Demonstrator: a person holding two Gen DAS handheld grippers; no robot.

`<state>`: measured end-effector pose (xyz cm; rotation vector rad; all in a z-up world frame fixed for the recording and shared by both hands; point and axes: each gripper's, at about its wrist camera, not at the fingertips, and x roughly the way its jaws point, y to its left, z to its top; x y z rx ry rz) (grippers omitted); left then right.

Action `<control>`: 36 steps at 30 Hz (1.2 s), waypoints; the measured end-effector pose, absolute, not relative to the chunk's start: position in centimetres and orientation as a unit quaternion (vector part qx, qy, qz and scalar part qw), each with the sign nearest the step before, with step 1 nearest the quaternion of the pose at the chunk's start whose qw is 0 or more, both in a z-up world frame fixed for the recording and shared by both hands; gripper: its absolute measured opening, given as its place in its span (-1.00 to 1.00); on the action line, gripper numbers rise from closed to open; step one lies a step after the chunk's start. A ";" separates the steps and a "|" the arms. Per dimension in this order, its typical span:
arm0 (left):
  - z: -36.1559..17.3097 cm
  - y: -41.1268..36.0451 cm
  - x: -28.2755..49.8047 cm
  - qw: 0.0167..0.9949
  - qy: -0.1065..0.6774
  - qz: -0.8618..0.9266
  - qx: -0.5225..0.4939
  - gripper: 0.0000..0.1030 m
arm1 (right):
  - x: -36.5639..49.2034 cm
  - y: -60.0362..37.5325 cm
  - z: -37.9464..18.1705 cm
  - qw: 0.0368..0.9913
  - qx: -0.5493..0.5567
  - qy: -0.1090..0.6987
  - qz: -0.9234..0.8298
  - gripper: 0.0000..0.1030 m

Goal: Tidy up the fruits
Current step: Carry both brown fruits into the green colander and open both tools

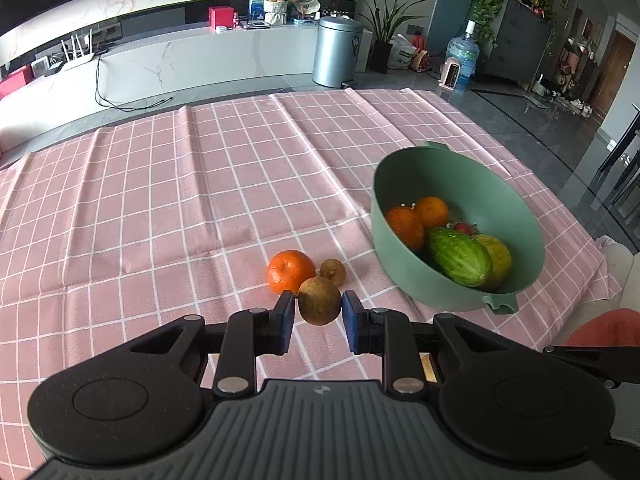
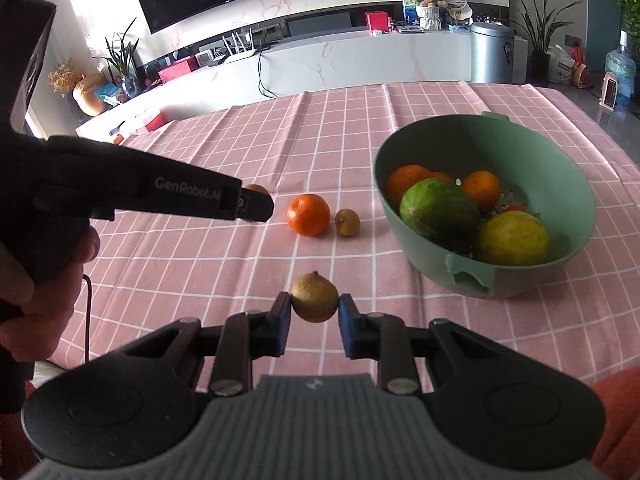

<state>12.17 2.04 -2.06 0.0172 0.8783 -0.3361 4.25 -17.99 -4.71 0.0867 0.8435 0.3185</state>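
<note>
Nearest to us in the left wrist view, the left tool [image 1: 319,312] pinches a small brown fruit [image 1: 319,300] between its blue pads, lifted clear of the pink checked cloth [image 1: 168,200] that covers the desk; in the right wrist view, the right tool [image 2: 314,312] likewise pinches a second brown fruit [image 2: 314,297] with its pads pressed on either side, above the cloth toward the near edge of the desk; at the left of that view we see a hand [image 2: 36,280] gripping the handle of the left tool, whose tip reaches in over the cloth with its brown fruit only just showing behind it. Further in, near the middle of the desk, a mandarin [image 2: 308,215] lies on the cloth, and a smaller brown fruit [image 2: 347,222] lies just beside it, on the bowl's side; whether they touch we cannot tell. Toward the right edge of the desk stands a green bowl [image 2: 532,140] with side handles; inside it we make out oranges [image 2: 481,189], a green cucumber [image 2: 440,210], a yellow-green fruit [image 2: 513,239] and something small and red, mostly hidden. Beyond the far edge of the desk stands a metal bin [image 1: 337,51].
</note>
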 end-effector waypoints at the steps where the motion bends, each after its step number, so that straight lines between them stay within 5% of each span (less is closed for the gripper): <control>1: -1.8 1.7 12.1 0.892 0.422 -0.165 0.009 -0.45 | 3.9 -18.4 -4.4 0.901 0.043 0.405 0.152 -0.59; 15: 0.7 -4.2 14.1 0.888 0.411 -0.204 0.025 -0.45 | 4.7 -25.8 -1.2 0.930 0.081 0.351 0.074 -0.59; 36: -4.0 -7.9 20.9 0.853 0.478 -0.206 0.030 -0.45 | 14.1 -27.5 -4.6 0.917 0.070 0.389 0.057 -0.59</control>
